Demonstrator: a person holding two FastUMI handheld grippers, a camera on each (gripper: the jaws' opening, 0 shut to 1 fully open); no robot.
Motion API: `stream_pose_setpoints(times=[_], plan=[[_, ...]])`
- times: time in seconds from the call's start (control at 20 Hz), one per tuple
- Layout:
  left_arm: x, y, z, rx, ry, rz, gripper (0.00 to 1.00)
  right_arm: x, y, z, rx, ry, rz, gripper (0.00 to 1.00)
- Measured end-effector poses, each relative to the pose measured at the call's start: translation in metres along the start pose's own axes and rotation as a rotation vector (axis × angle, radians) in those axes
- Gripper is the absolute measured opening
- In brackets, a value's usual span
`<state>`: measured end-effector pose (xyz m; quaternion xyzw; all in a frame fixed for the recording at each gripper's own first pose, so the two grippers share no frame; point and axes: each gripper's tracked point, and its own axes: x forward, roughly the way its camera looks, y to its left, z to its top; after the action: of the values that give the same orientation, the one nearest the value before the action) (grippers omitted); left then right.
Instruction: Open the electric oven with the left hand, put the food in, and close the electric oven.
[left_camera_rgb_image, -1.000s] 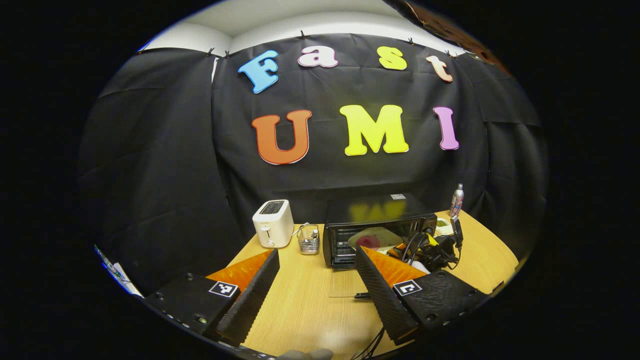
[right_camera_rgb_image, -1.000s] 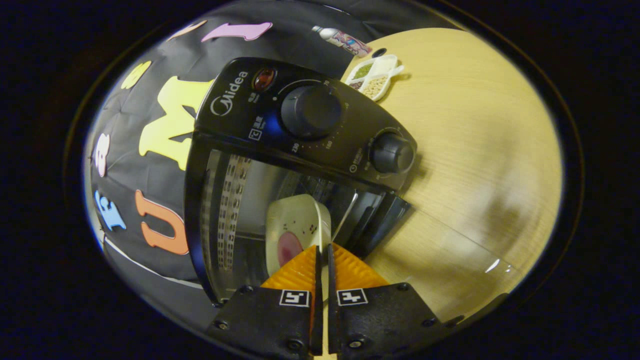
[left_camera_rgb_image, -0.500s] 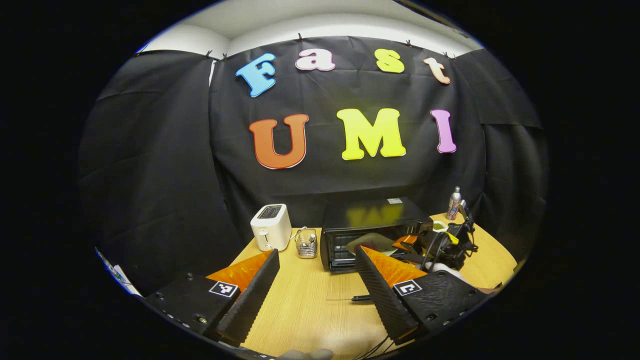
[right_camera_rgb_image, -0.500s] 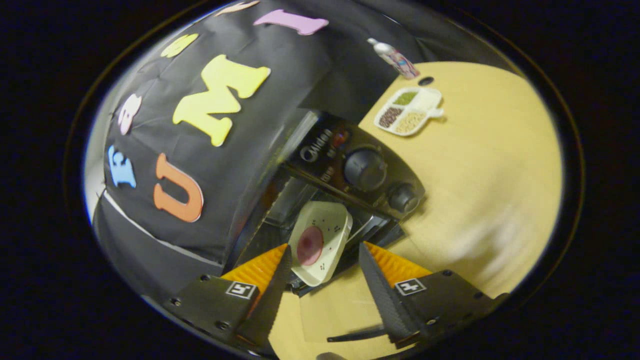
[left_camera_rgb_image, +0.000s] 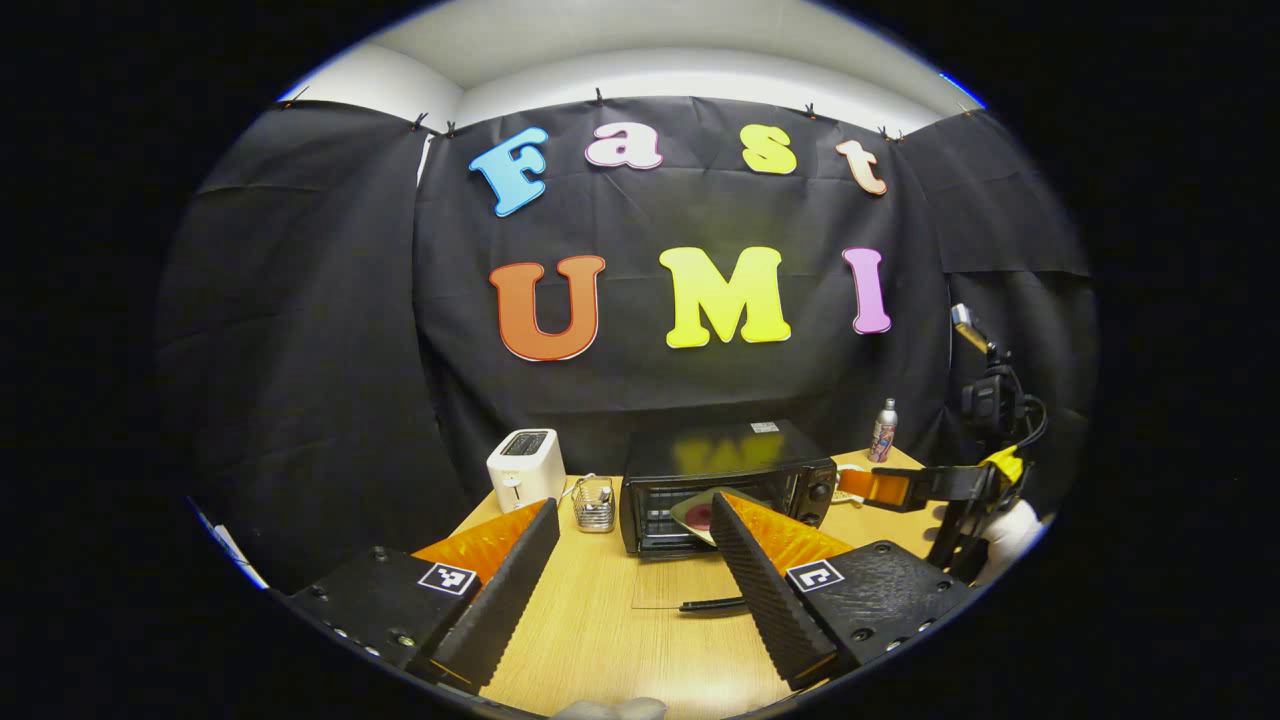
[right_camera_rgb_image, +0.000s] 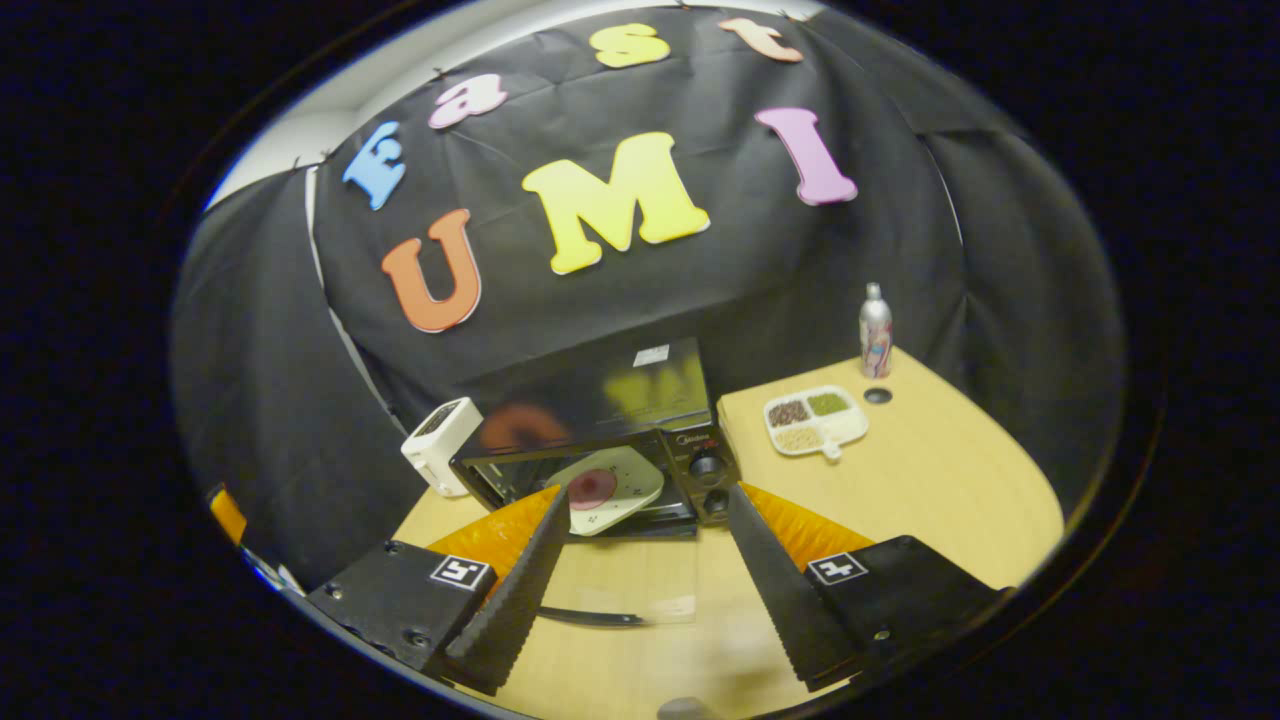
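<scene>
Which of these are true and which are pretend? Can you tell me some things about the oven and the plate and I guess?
1. The oven door is open. True.
2. The plate is in the oven's mouth. True.
3. The right gripper is squeezing the plate. False: it is open, holding nothing.
4. The toaster is black. False: it is white.
5. The left gripper is open. True.
6. The divided snack dish sits on top of the oven. False: it lies on the table beside it.

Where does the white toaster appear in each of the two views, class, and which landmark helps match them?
Left gripper view: white toaster stands left of centre, left of the electric oven.
Right gripper view: lower left, again left of the oven.
Shared landmark: the oven, its door open.
</scene>
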<state>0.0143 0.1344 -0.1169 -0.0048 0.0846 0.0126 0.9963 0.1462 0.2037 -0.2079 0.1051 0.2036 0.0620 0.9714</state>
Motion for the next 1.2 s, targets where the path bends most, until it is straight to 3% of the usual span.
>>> stream_pose_setpoints(times=[0.3, 0.4, 0.5, 0.55, 0.6, 0.65, 1.2], plan=[[0.002, -0.005, -0.028, -0.027, 0.011, -0.042, 0.96, -0.076, -0.039, 0.025, -0.124, -0.08, -0.104, 0.94], [0.007, -0.012, -0.038, -0.034, 0.027, -0.052, 0.97, -0.091, -0.056, 0.029, -0.176, -0.08, -0.138, 1.0], [0.011, -0.02, -0.051, -0.036, 0.049, -0.06, 0.97, -0.107, -0.071, 0.039, -0.194, -0.097, -0.166, 0.96], [0.012, -0.025, -0.056, -0.036, 0.055, -0.065, 0.97, -0.114, -0.076, 0.042, -0.196, -0.102, -0.175, 1.0], [0.014, -0.031, -0.063, -0.035, 0.065, -0.07, 0.97, -0.119, -0.08, 0.042, -0.199, -0.101, -0.182, 0.96], [0.016, -0.037, -0.072, -0.029, 0.082, -0.073, 0.97, -0.122, -0.085, 0.043, -0.205, -0.095, -0.188, 1.0], [0.037, -0.112, -0.209, -0.029, 0.328, -0.146, 0.97, -0.138, -0.124, 0.051, -0.206, -0.039, -0.202, 0.96]])
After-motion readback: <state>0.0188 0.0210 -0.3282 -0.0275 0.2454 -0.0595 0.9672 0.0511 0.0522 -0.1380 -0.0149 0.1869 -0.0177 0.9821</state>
